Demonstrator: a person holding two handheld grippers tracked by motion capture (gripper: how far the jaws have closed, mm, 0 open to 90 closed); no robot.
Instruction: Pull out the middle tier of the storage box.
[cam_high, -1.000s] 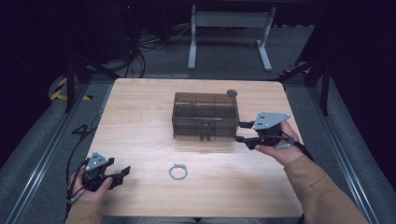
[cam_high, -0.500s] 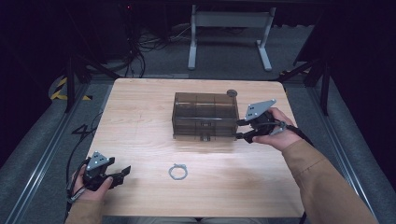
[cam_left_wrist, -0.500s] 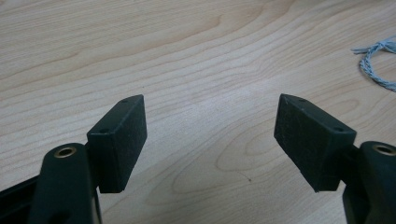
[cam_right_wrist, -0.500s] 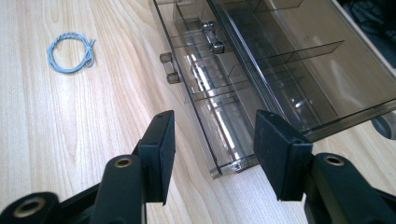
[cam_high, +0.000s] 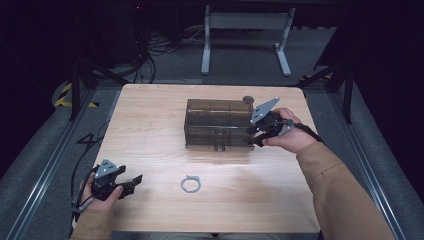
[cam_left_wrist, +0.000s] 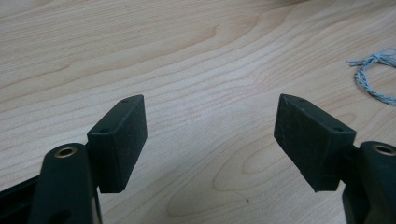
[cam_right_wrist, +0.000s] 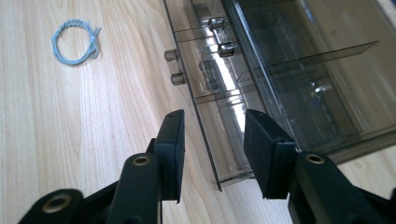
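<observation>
Right gripper view: the front wall of the smoky plastic box (cam_right_wrist: 280, 70) is straddled by the right gripper's (cam_right_wrist: 212, 149) closing fingers, not yet pinched; the box lies mid-tabletop (cam_high: 150, 130), long axis crosswise.

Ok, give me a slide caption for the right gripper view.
Right gripper straddling the front edge of a smoky clear plastic box, with a loop of string lying on the table.

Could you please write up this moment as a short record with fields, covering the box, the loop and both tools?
surface: wooden table
box: smoky clear plastic organiser box, lid down, latch facing the person
loop: small twisted blue-grey cord loop, lying loose in front of the box
right tool: at the box's right front corner, jaws just been closing, lid edge between them, pads not yet pressing
left tool: open over bare wood
</observation>
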